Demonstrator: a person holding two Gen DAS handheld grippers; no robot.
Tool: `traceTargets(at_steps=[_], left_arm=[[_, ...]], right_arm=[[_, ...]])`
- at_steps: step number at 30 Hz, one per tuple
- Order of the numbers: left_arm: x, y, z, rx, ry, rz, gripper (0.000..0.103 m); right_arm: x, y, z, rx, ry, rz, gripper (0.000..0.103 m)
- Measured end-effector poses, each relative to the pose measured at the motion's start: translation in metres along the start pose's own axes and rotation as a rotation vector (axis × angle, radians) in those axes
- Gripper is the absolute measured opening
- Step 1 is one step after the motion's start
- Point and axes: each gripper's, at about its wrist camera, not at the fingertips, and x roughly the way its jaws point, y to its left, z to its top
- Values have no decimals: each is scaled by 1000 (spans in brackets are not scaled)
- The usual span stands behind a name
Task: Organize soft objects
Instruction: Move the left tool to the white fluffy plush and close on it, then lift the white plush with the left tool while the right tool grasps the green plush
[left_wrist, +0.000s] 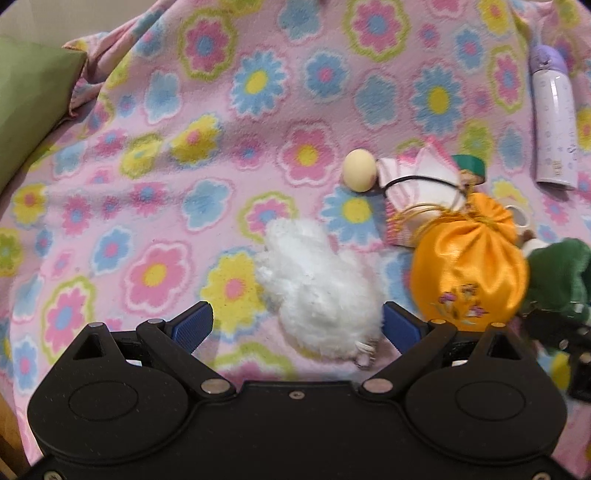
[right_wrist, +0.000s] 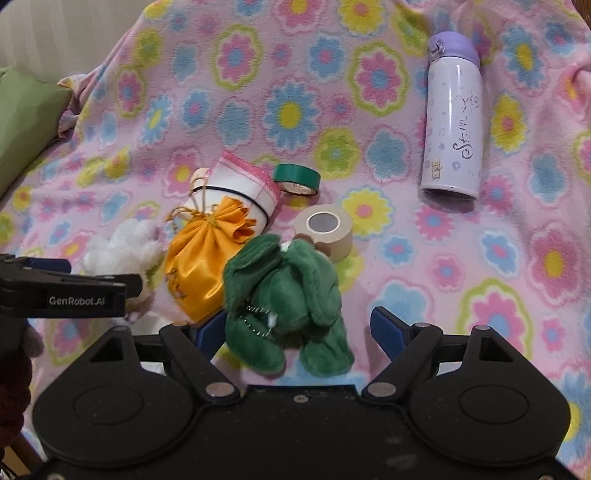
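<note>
A fluffy white plush (left_wrist: 314, 288) lies on the flowered blanket (left_wrist: 184, 129), between the wide-apart blue pads of my left gripper (left_wrist: 297, 325), which is open and not pressing it. An orange satin pouch (left_wrist: 469, 269) sits just right of it, with a rolled pink-edged cloth (left_wrist: 417, 184) and a cream ball (left_wrist: 359, 170) behind. In the right wrist view a green plush (right_wrist: 288, 295) lies between the fingers of my right gripper (right_wrist: 299, 332), also open. The orange pouch (right_wrist: 199, 258) and white plush (right_wrist: 118, 247) lie to its left.
A lilac bottle (right_wrist: 452, 122) lies at the back right. Green tape (right_wrist: 297, 179) and a beige tape roll (right_wrist: 325, 232) sit behind the green plush. A green cushion (left_wrist: 29, 103) rests at the blanket's left edge. The left gripper's body (right_wrist: 62, 291) reaches in from the left.
</note>
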Motion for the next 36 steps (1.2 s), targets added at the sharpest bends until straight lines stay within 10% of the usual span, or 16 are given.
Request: traceTargets(at_steps=[36], left_arm=[[41,10,-3,-33,-195,-43,101]], right_arm=[[54,-8,-10,-72,-109,1,103]])
